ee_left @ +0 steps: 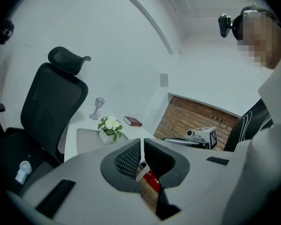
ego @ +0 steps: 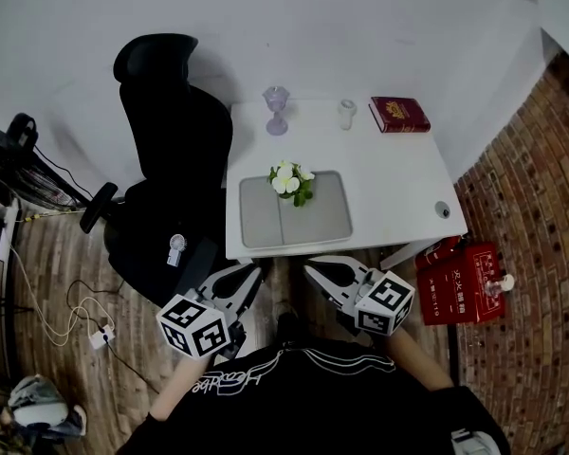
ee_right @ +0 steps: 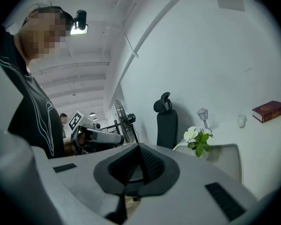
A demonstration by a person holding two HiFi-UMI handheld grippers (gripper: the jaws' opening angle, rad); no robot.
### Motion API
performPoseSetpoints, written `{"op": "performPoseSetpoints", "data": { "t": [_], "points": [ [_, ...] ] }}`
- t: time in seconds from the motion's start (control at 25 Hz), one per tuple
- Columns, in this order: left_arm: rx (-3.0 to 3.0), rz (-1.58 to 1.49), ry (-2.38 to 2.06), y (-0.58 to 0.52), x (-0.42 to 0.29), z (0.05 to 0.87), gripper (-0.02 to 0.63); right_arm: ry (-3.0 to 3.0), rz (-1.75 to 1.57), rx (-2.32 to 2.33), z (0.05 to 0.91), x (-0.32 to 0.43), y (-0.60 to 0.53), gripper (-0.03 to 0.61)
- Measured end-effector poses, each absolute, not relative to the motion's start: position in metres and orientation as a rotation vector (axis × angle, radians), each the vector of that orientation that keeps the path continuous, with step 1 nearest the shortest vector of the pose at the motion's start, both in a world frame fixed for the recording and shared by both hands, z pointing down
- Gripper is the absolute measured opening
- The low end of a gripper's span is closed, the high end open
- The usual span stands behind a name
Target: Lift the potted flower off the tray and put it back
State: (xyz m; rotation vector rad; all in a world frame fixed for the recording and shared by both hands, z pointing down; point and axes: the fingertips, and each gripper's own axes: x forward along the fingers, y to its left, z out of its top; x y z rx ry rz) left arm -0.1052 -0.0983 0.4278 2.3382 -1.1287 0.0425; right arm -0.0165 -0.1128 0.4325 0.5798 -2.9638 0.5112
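The potted flower (ego: 291,182), white blooms with green leaves in a small white pot, stands upright on the grey tray (ego: 322,221) near its far edge. The tray lies on a white table (ego: 398,178). Both grippers hang below the table's near edge, well short of the pot. My left gripper (ego: 257,271) has its jaws together and holds nothing. The right gripper (ego: 310,268) is shut and empty too. The flower (ee_left: 109,128) shows in the left gripper view beyond the left gripper (ee_left: 141,142). In the right gripper view the flower (ee_right: 198,138) sits right of the right gripper (ee_right: 139,146).
A black office chair (ego: 171,159) stands against the table's left side. At the table's back are a purple goblet (ego: 277,109), a small white cup (ego: 347,113) and a red book (ego: 399,114). Red boxes (ego: 460,282) sit on the floor at the right; cables lie at the left.
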Motion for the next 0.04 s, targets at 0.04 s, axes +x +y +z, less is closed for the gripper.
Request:
{"op": "performPoseSetpoints", "data": {
  "t": [0.04],
  "points": [
    [2.339,0.044,-1.127,-0.1020,-0.1052,0.4282,0.046,-2.964,0.513,0.582,0.4326,-0.0167,-0.1168,0.002]
  ]
}}
